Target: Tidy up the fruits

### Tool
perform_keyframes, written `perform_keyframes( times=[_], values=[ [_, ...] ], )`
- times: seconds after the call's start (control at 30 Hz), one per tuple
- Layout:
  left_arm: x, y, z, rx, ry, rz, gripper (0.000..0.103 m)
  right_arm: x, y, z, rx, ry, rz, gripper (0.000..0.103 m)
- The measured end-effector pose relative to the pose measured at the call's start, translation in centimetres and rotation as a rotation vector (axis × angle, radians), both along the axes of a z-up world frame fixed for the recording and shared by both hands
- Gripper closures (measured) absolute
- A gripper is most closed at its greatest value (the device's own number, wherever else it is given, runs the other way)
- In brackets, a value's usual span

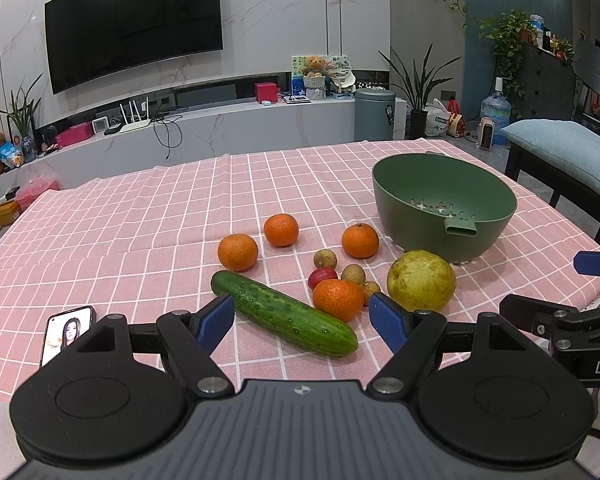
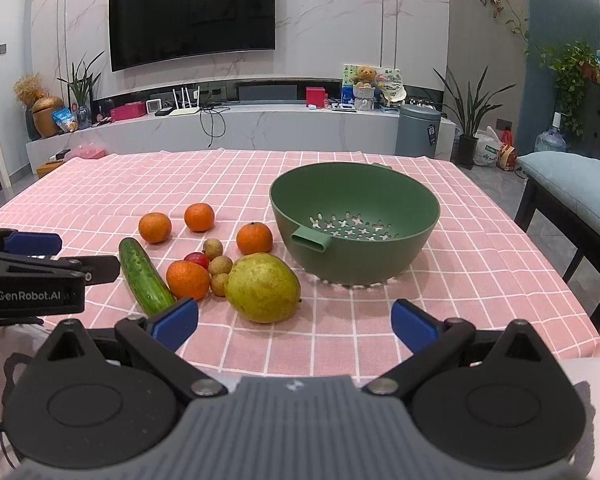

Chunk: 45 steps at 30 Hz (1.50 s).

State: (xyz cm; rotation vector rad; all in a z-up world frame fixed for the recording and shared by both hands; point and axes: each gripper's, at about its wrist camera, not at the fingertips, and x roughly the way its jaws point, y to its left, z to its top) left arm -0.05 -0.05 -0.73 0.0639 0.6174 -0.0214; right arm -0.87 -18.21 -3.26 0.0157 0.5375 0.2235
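Both grippers, left gripper (image 1: 302,322) and right gripper (image 2: 294,322), hover released and empty at the near table edge. Fruit cluster lies left of the green colander (image 2: 354,232): pear (image 2: 262,287) nearest it, cucumber (image 1: 284,316) lying diagonal under the left jaws. A phone (image 1: 66,334) rests near left.

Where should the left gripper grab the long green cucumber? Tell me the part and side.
Grip the long green cucumber across its middle from above with the left gripper, fingers either side of its width. It lies flat and diagonal, and its near end has the most open tablecloth beside it.
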Motion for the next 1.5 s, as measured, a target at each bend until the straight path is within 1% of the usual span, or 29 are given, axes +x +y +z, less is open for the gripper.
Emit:
perform_keyframes(
  times=[0.53,0.67,0.77,0.83,0.87,0.9,0.93,0.97,1.0,1.07,1.17,1.2,1.33,1.5],
  values=[
    [0.0,-0.1,0.0,-0.002,0.002,-0.001,0.013,0.2,0.3,0.0,-0.006,0.007,0.003,0.004],
    [-0.1,-0.3,-0.1,-0.022,0.013,-0.011,0.013,0.7,0.1,-0.1,0.015,0.027,0.001,0.004],
    [0.6,-0.2,0.0,-0.062,0.067,-0.021,0.013,1.5,-0.5,-0.1,0.070,0.062,-0.005,0.004],
    [1.4,0.6,0.2,-0.115,0.104,-0.029,0.017,2.3,-0.6,-0.1,0.086,0.085,-0.014,0.005],
    [1.9,1.0,0.2,-0.155,0.127,-0.023,0.022,2.6,-0.5,-0.1,0.090,0.094,-0.012,0.005],
    [2.3,1.3,0.2,-0.178,0.142,-0.013,0.023,3.0,-0.4,-0.1,0.094,0.102,-0.008,0.007],
    [2.7,1.7,0.1,-0.201,0.155,-0.003,0.024,3.4,-0.2,0.0,0.097,0.109,-0.003,0.012],
    [3.1,2.1,0.0,-0.234,0.174,0.006,0.026,3.7,0.0,-0.1,0.096,0.115,0.006,0.015],
    [3.5,2.4,-0.2,-0.266,0.197,0.015,0.030,4.1,0.2,-0.1,0.093,0.121,0.014,0.015],
    [4.3,2.9,-0.4,-0.298,0.233,0.031,0.035,4.8,0.8,0.0,0.087,0.124,0.030,0.016],
    [5.6,3.8,-0.6,-0.349,0.288,0.073,0.047,6.1,1.6,0.0,0.091,0.135,0.054,0.021],
    [6.0,4.3,-0.8,-0.380,0.303,0.090,0.047,6.7,1.7,-0.1,0.095,0.143,0.058,0.022],
    [7.7,6.1,-1.9,-0.458,0.347,0.147,0.050,8.7,2.1,-0.4,0.124,0.185,0.047,0.028],
    [9.0,7.1,-3.3,-0.499,0.390,0.206,0.050,10.7,2.7,-1.3,0.152,0.235,0.031,0.029]
  ],
)
